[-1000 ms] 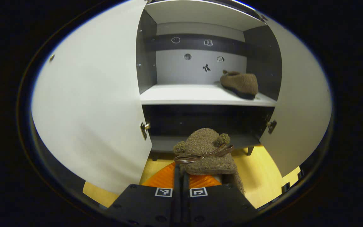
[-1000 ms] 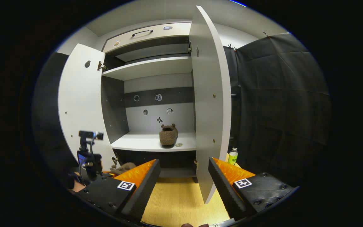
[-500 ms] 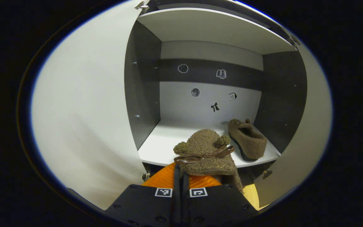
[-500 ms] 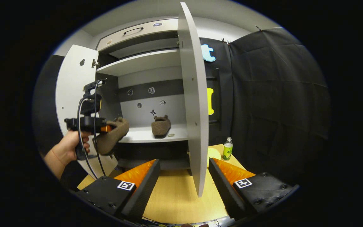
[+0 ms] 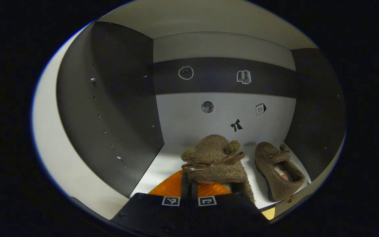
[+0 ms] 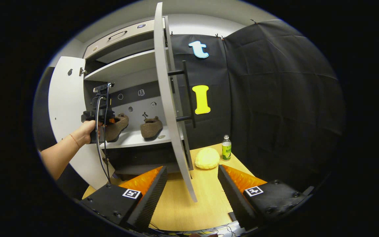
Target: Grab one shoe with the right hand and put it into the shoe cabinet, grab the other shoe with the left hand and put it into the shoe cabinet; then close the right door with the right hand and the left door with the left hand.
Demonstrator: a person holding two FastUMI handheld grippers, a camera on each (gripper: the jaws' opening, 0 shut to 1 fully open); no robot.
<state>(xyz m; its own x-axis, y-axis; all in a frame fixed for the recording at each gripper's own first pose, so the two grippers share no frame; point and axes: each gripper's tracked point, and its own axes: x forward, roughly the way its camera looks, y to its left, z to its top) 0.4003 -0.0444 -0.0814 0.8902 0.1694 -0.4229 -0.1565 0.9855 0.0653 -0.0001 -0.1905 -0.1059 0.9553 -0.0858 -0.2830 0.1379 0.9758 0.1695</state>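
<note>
Grey and dark cabinet panels surround the left gripper view, small stickers on the back wall at 12 o'clock. The left gripper (image 5: pixel 189 189) at 6 o'clock has its jaws pressed together, pinching a fuzzy brown shoe (image 5: pixel 214 158) by its heel edge, above the white shelf (image 5: pixel 163 164). It looks light and soft, likely to flop, so the stiffer rim seems the sound hold. A second shoe (image 5: pixel 278 171) lies on the shelf at 4 o'clock, just beside.

Black cloth backs the right gripper view. The right gripper (image 6: pixel 192 187) at 6 o'clock has its jaws spread, holding nothing. The right door (image 6: pixel 169 108) stands edge-on at 12 o'clock; the left door (image 6: pixel 63 105) hangs open at 9 o'clock, beside a hand (image 6: pixel 86 131). On the wooden floor sit a bottle (image 6: pixel 226 152) and yellow cushion (image 6: pixel 207 158), near the right door's swing.
</note>
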